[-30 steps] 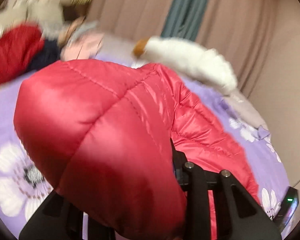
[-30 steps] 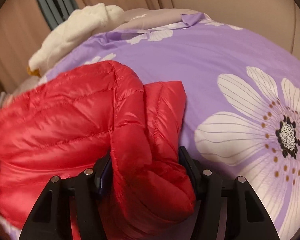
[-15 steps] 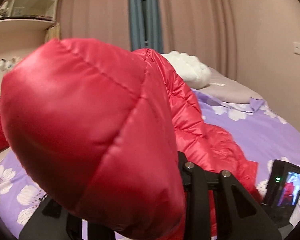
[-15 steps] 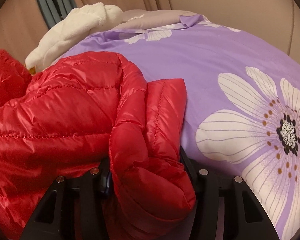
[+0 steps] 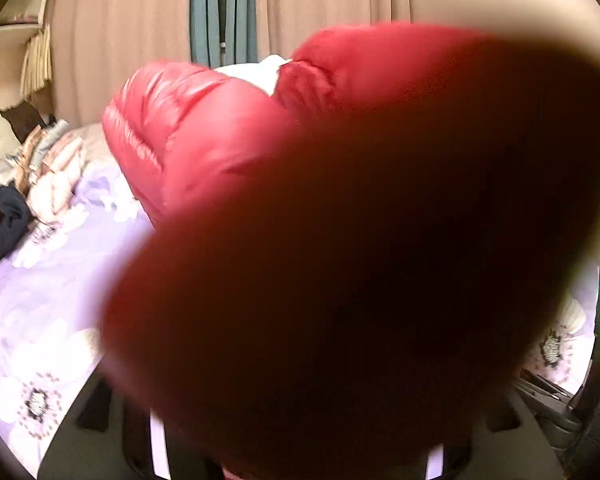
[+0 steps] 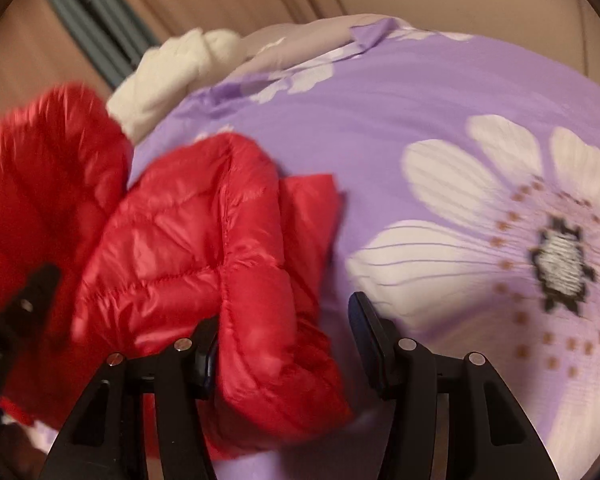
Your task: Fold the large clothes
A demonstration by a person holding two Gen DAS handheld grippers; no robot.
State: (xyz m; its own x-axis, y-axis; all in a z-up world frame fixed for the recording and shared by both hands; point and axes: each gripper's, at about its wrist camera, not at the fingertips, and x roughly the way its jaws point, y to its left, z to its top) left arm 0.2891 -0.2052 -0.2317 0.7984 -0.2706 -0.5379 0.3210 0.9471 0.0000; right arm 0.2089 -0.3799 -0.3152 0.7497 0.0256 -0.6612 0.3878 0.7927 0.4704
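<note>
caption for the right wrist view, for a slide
Right claw open around a fold of the red puffer jacket on the purple floral bedspread, its right pad clear of the fabric.

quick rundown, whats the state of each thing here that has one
red puffer jacket: bunched up, partly lifted off the bed
left gripper: jaws opening, jacket fabric draped over it and covering the fingers
right gripper: open, a jacket fold against its left pad only
purple floral bedspread: spread flat
curtains: drawn

One red down jacket; one purple floral bedsheet; one white plush blanket; two grippers, left and right; one clothes pile.
</note>
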